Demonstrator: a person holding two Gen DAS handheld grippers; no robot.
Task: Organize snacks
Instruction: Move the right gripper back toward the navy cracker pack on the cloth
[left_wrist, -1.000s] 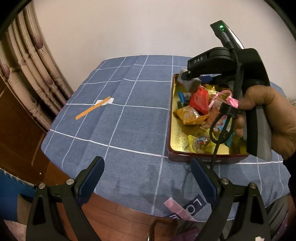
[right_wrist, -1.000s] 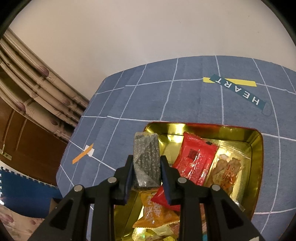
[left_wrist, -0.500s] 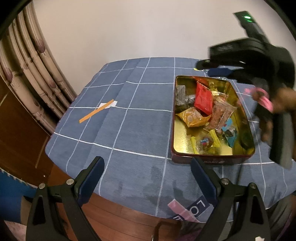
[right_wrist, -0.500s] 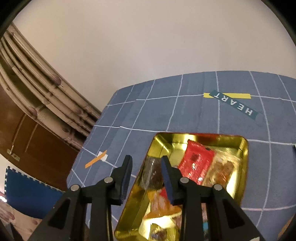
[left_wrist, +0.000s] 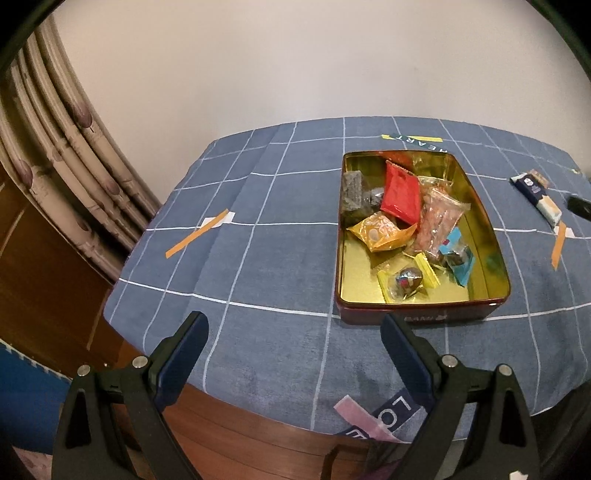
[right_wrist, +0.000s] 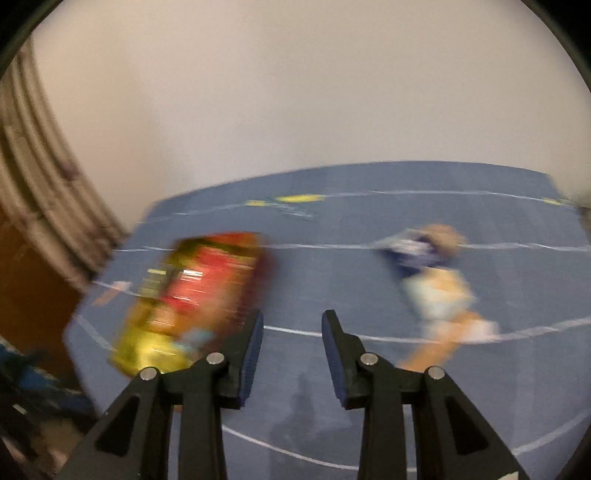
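On the far left of your left wrist view, a strip of orange tape (left_wrist: 197, 239) lies on the blue checked cloth of the worktop (left_wrist: 280, 266), well apart from everything else. Your left tool (left_wrist: 293, 345) hangs over the near edge of the worktop with its fingers spread wide and nothing between them.

Right of centre sits the gold-lined tin (left_wrist: 498, 258), holding the snacks. A grey packet (left_wrist: 352, 192) lies along its far left wall, a red packet (left_wrist: 402, 194) just beside it, an orange packet (left_wrist: 380, 232) nearer you, then a clear pink-speckled packet (left_wrist: 437, 218), a blue-wrapped sweet (left_wrist: 460, 260) and a yellow-wrapped sweet (left_wrist: 406, 281) toward the near wall.

Farther right, out on the cloth and apart from the tin, a navy and white snack bar (left_wrist: 537, 195) lies touching a second orange tape strip (left_wrist: 558, 246).

Your right wrist view is heavily blurred. The tin (right_wrist: 147, 347) shows as a red and gold smear to the left, your right tool (right_wrist: 291, 328) stands parted and empty in the middle, and the snack bar (right_wrist: 428, 273) is ahead to the right.
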